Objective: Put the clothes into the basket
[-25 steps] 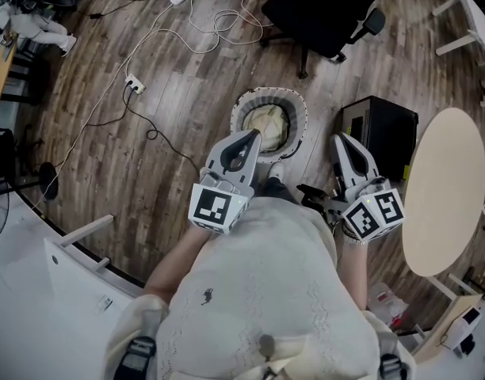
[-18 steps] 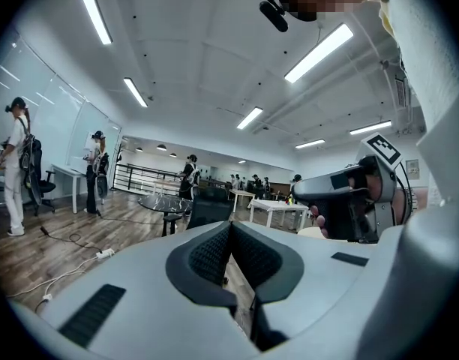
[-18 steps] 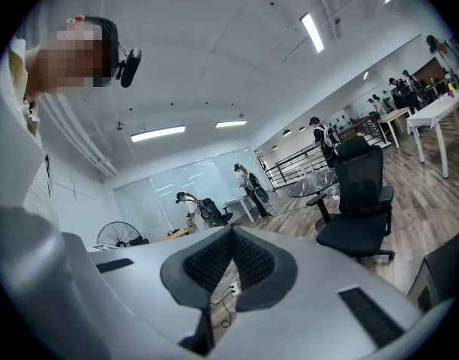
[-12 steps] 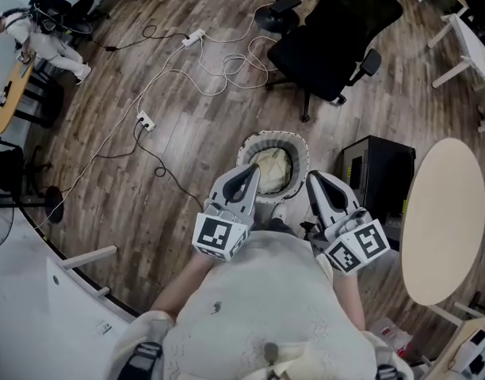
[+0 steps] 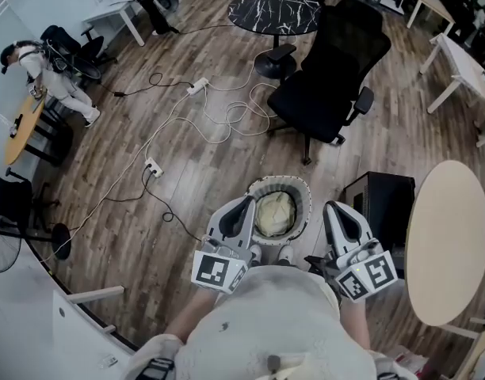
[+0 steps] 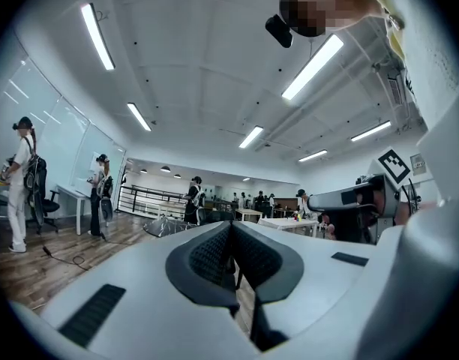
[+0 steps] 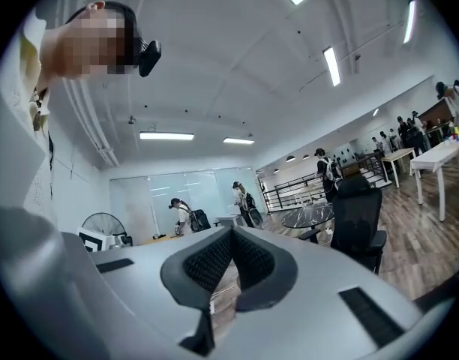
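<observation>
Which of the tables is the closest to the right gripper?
The beige oval table, just right of the right gripper; the black marbled round table stands far off.

No words, brands or numbers are showing legibly anywhere in the office. Only black-and-white square code markers are facing up near the camera, on the cubes of the left gripper (image 5: 244,208) and the right gripper (image 5: 337,212).

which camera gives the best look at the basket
The head view: it looks down into the basket, showing most of its rim and the cream cloth inside. Both gripper views face out across the room and show none of it.
</observation>
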Demonstrator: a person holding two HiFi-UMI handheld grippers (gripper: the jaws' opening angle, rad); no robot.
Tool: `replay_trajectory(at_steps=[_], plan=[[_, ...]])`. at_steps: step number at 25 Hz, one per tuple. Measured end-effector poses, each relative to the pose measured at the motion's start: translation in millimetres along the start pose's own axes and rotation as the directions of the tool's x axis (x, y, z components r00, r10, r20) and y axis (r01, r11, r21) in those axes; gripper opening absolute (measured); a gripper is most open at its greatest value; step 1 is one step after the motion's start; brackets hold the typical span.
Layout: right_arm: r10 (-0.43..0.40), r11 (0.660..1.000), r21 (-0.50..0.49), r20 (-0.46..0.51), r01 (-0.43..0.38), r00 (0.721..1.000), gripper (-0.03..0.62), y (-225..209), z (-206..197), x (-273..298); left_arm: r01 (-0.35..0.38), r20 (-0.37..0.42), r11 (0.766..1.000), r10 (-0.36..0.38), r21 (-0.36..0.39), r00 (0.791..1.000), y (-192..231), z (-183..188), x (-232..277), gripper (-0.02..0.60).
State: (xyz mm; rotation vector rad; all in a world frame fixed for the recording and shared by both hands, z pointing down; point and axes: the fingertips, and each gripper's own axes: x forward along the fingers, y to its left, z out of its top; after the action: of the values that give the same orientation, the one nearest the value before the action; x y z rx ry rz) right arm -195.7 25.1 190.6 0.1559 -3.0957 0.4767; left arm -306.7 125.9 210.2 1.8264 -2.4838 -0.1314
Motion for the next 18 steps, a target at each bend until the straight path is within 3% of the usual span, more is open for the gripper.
replay_trajectory(at_steps=[4, 7, 11, 18], plan=[[0.007, 0.999, 0.043, 0.047, -0.009, 0.999, 0.006, -3.4, 17.4, -7.6, 0.008, -0.005, 1.0, -0.008, 0.001, 1.0, -8.8, -0.6, 3.8, 0.02], [0.011, 1.0, 0.016, 0.069, -0.012, 0.998, 0.006, 2.7, 27.2, -9.2, 0.014, -0.003, 1.0, -0.014, 0.002, 1.0, -12.6, 1.2, 1.1, 0.02], [-0.003, 0.999, -0.034, 0.059, 0.005, 0.998, 0.006, 7.6, 28.0, -7.9, 0.012, 0.004, 1.0, -0.012, 0.005, 1.0, -11.0, 5.4, -1.3, 0.02], [-0.027, 0.999, -0.027, 0.025, 0.028, 0.999, 0.006, -3.0, 14.6, -13.1, 0.022, -0.014, 1.0, -0.022, -0.004, 1.0, -17.3, -7.0, 3.7, 0.02]])
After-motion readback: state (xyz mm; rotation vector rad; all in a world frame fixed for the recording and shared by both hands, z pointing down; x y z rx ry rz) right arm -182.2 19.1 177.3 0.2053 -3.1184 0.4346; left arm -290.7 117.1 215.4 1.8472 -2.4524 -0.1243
